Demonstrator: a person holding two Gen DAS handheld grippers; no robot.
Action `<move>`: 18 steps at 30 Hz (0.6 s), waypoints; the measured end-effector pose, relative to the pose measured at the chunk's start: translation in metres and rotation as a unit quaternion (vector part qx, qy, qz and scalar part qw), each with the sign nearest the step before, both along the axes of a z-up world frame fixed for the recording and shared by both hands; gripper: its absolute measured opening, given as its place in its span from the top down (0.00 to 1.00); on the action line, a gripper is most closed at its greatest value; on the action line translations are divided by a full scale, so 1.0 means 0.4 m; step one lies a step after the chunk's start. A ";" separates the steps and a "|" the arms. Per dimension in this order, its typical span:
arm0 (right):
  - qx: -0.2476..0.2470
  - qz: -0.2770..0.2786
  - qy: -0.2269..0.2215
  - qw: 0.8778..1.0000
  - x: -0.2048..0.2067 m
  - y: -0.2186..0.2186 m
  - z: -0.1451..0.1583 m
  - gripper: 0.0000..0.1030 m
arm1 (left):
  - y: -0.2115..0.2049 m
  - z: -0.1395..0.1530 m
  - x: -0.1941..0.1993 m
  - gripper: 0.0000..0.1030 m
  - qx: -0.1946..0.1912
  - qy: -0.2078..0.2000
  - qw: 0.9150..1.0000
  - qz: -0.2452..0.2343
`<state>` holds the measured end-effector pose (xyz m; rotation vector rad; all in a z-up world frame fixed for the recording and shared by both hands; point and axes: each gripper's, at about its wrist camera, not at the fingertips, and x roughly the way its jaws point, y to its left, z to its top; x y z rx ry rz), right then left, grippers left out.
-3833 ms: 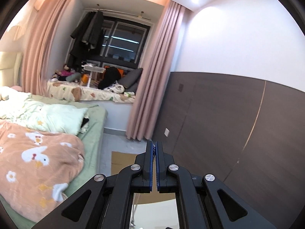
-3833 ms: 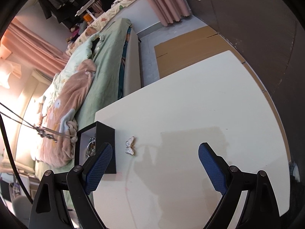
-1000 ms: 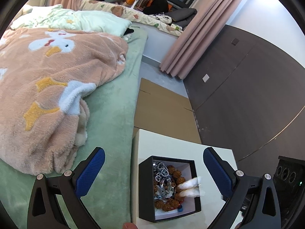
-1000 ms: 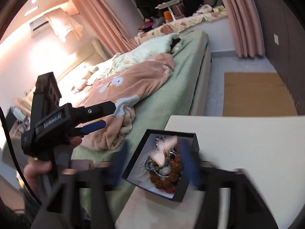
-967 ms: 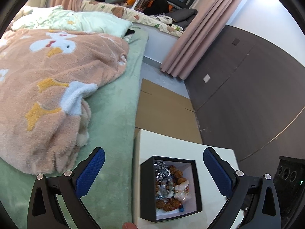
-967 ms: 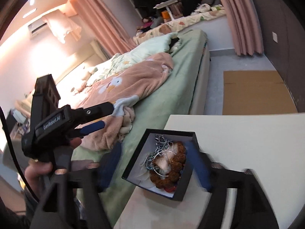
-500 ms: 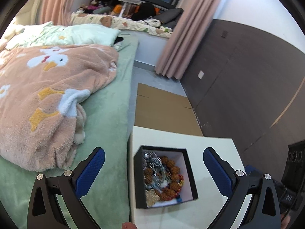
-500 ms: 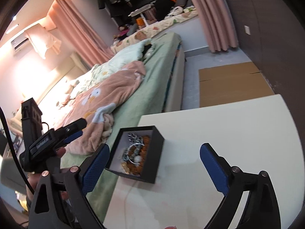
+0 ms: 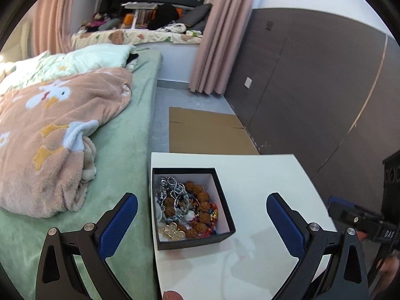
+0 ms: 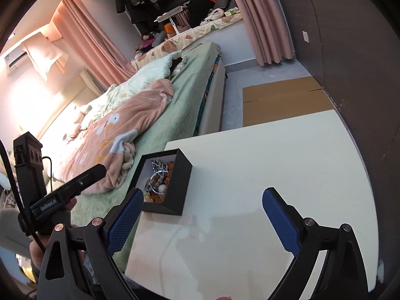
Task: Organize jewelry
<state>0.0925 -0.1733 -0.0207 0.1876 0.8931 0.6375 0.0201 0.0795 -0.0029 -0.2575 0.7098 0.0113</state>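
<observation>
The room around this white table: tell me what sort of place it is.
Most likely a home bedroom. A bed with a peach duck-print blanket runs alongside the white table, pink curtains hang by a cluttered window seat, and clothes hang at the window.

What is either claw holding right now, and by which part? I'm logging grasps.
Nothing. The left claw and right claw are both open and empty; the jewelry sits in the black box.

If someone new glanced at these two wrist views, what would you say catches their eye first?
Probably the open black square box near the white table's left edge, heaped with brown beads, silver chain and gold pieces. Both the left gripper and the right gripper hang open and empty above the table. Beside it lies the peach fleece blanket with white duck prints on the green bed.
</observation>
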 end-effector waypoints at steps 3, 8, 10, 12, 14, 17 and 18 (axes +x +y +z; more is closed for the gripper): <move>-0.015 -0.004 -0.003 1.000 -0.007 -0.017 0.000 0.06 | -0.023 0.000 -0.011 0.00 0.010 -0.003 1.000 -0.008; -0.040 -0.045 -0.002 0.998 -0.004 -0.053 -0.006 0.06 | -0.061 0.008 -0.036 0.00 0.026 -0.015 0.999 -0.024; -0.035 -0.051 0.002 0.998 -0.001 -0.068 -0.005 0.06 | -0.070 0.015 -0.043 0.00 0.036 -0.025 0.999 -0.020; -0.037 -0.060 -0.002 0.998 -0.002 -0.080 0.001 0.06 | -0.078 0.019 -0.046 0.00 0.043 -0.031 0.998 -0.019; -0.041 -0.064 -0.006 0.997 -0.006 -0.086 0.007 0.06 | -0.082 0.018 -0.042 0.00 0.048 -0.030 0.998 -0.015; -0.038 -0.064 -0.004 0.997 -0.008 -0.096 0.012 0.06 | -0.083 0.016 -0.035 0.00 0.042 -0.027 0.999 -0.014; -0.038 -0.064 -0.004 0.997 -0.009 -0.096 0.011 0.06 | -0.083 0.014 -0.033 0.00 0.042 -0.026 0.999 -0.014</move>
